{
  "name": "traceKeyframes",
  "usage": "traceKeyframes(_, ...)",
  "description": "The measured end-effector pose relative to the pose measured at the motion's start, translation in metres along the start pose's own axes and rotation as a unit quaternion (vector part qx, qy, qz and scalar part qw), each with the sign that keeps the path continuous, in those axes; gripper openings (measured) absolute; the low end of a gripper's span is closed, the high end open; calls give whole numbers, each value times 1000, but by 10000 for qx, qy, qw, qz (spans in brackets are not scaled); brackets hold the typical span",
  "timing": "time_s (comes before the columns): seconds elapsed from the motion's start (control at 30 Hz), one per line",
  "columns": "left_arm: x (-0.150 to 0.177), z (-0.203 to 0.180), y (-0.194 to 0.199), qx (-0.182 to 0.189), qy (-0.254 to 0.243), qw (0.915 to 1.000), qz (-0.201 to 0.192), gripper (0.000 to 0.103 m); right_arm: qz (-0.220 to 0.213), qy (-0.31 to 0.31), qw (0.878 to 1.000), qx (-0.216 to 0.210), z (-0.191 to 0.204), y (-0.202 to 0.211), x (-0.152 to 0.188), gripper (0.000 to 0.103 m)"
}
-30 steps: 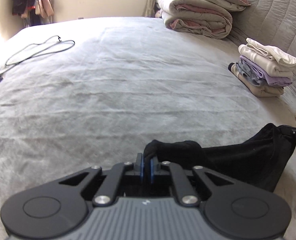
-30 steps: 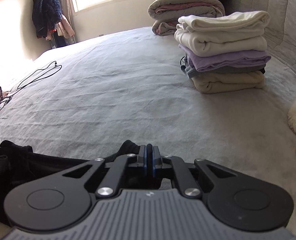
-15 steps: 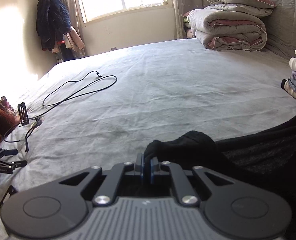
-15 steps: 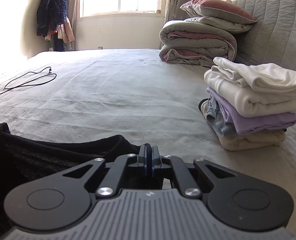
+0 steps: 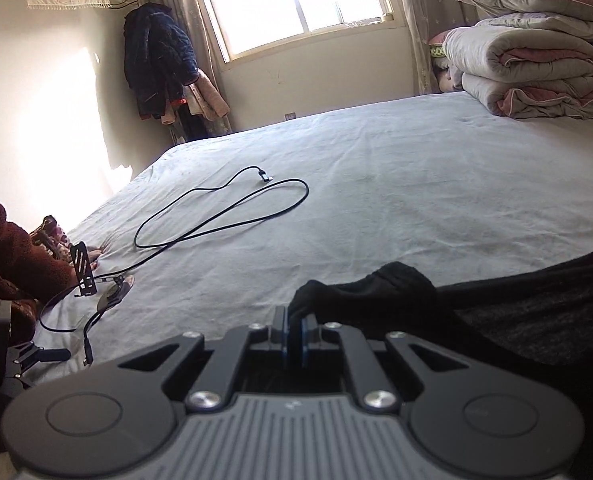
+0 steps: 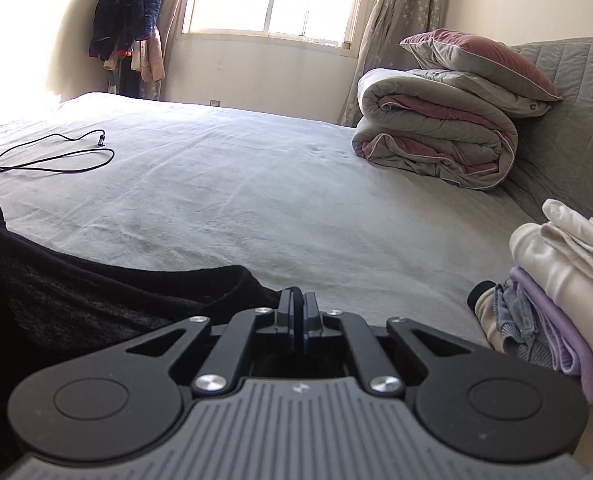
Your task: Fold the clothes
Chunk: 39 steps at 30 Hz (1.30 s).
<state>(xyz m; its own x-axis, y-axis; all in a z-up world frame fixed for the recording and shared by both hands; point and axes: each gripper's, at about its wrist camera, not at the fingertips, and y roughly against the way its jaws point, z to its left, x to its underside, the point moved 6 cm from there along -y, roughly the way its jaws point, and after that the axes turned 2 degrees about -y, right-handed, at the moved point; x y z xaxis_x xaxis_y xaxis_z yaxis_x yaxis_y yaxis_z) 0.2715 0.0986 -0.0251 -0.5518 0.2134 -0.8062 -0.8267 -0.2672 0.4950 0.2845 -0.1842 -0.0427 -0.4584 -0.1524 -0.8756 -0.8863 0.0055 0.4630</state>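
A black garment (image 5: 528,312) hangs stretched between my two grippers above the grey bed (image 5: 396,184). My left gripper (image 5: 293,322) is shut on one bunched corner of it, with the cloth running off to the right. In the right wrist view the same black garment (image 6: 96,300) spreads to the left, and my right gripper (image 6: 297,306) is shut on its other corner. Both views sit well above the bed sheet (image 6: 256,184).
A stack of folded clothes (image 6: 556,280) sits at the right. Rolled quilts and a pillow (image 6: 448,136) lie by the headboard. A black cable (image 5: 224,212) loops on the bed's left side, near a person's dark red sleeve (image 5: 12,256) and small black gear.
Both grippers have risen and tilted up with the black garment. The views now take in the window and wall, and the folded stack has slid toward the right edge.
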Motion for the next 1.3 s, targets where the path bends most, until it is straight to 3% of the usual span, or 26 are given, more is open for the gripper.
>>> traceKeyframes(0.3, -5, 9, -46, -334, 104, 9994, 23, 6, -56, 173, 9998, 43, 29, -41, -13, 4)
traceKeyframes(0.53, 8, 8, -63, -123, 443, 9985, 307, 9, 196, 127, 9997, -8, 41, -60, -3, 5)
traceKeyframes(0.63, 13, 9, -63, 24, 578, 9975, 406, 12, 413, 8, 9990, -182, 43, -61, 1, 10)
traceKeyframes(0.7, 16, 9, -64, 123, 669, 9966, 473, 13, 486, 9, 9986, -222, 43, -59, 2, 21)
traceKeyframes(0.73, 17, 9, -63, 170, 716, 9960, 504, 15, 517, 26, 9984, -242, 44, -57, 2, 26)
traceKeyframes(0.77, 18, 11, -61, 213, 768, 9954, 532, 16, 523, 51, 9983, -262, 43, -54, 2, 37)
traceKeyframes(0.8, 19, 12, -58, 255, 812, 9948, 560, 17, 500, 75, 9984, -252, 43, -51, 2, 40)
traceKeyframes(1.03, 28, 22, -30, 515, 1082, 9896, 796, 32, 653, -78, 9973, -322, 36, -28, 5, 40)
traceKeyframes(1.3, 54, 24, 18, 885, 1361, 9810, 1063, 41, 1057, -539, 9917, -493, 27, 10, 31, 41)
